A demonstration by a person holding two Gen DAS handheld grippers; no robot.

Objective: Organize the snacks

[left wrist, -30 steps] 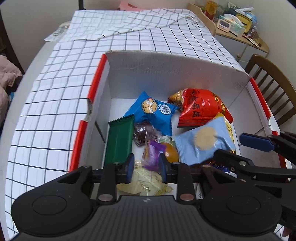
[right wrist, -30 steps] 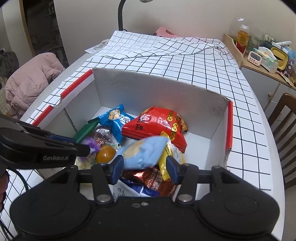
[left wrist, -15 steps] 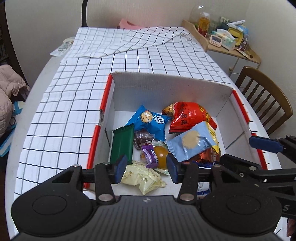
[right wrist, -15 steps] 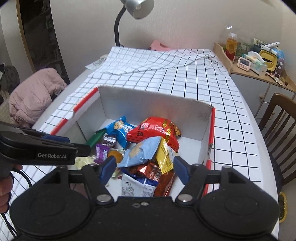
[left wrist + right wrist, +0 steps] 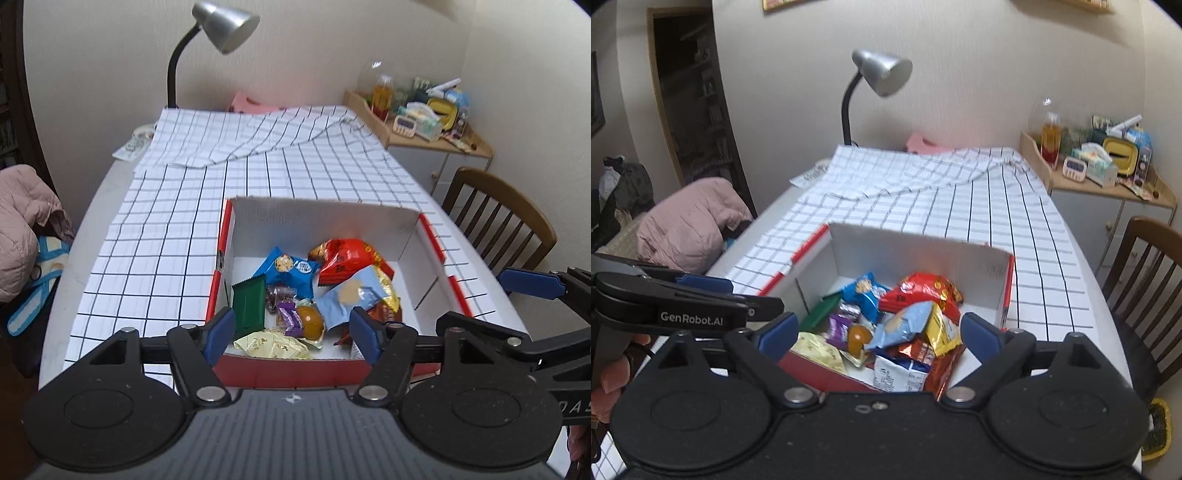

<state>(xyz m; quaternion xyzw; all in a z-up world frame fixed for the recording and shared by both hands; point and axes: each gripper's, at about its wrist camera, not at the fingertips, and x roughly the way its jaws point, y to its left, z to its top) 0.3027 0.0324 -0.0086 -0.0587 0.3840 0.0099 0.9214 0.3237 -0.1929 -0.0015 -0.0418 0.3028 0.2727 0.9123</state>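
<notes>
Tablecloth (image 5: 166, 236) in black-and-white check covered the table and carried a red-edged cardboard box (image 5: 291, 369), inside which every snack lay heaped: red bag (image 5: 351, 258), pale blue packet (image 5: 351, 299), blue cookie packet (image 5: 286, 267), green bar (image 5: 249, 304). Left gripper (image 5: 291, 334) and right gripper (image 5: 879, 332) hovered at the near rim, each with jaws wide and holding nothing. Any final tidying looked best done by nudging packets flat, one gripper at a time.

Snack-filled box (image 5: 993, 264) beneath empty right gripper (image 5: 879, 332)
</notes>
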